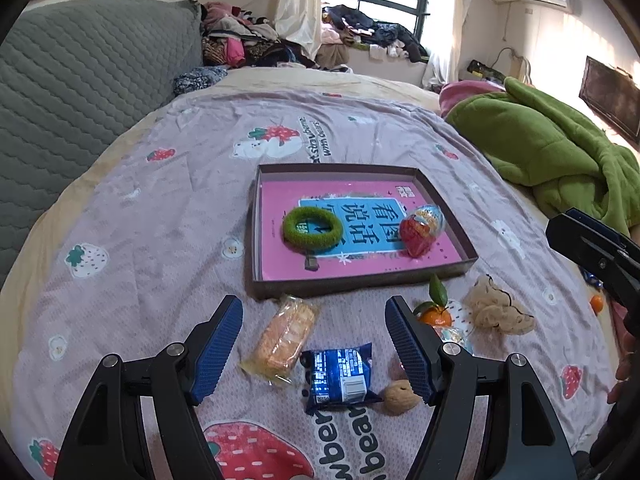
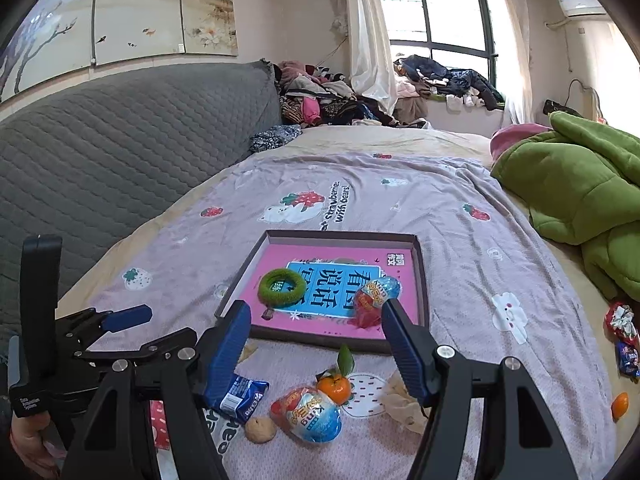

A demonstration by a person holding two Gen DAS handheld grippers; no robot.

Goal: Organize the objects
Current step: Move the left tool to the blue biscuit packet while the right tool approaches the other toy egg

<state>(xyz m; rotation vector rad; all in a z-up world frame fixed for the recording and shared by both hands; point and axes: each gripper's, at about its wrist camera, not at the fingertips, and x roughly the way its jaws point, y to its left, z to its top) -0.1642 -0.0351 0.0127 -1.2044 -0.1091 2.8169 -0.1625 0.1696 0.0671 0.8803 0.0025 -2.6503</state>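
On the bed: shallow tray point(image 1: 362, 280), holding green ring point(image 1: 313, 229) and wrapped egg toy point(image 1: 420, 230)
Before the tray's near edge: biscuit pack point(image 1: 286, 336), blue packet point(image 1: 340, 376), walnut point(image 1: 401, 397), tangerine point(image 2: 335, 387)
Left gripper point(image 1: 314, 354): spread wide, empty
Right gripper point(image 2: 316, 354): spread wide, empty

Daylight enters a curtained window point(image 2: 440, 20); a grey quilted headboard point(image 2: 120, 140) backs the bed point(image 2: 400, 188), clothes heaped point(image 2: 320, 100) beyond.

A pale lilac bedsheet point(image 1: 168, 216) is showing red strawberry and white bear prints. The brown-walled tray point(image 1: 362, 280) is displaying a pink and blue book cover, a green fuzzy ring point(image 1: 313, 227) sitting at its 9 o'clock.
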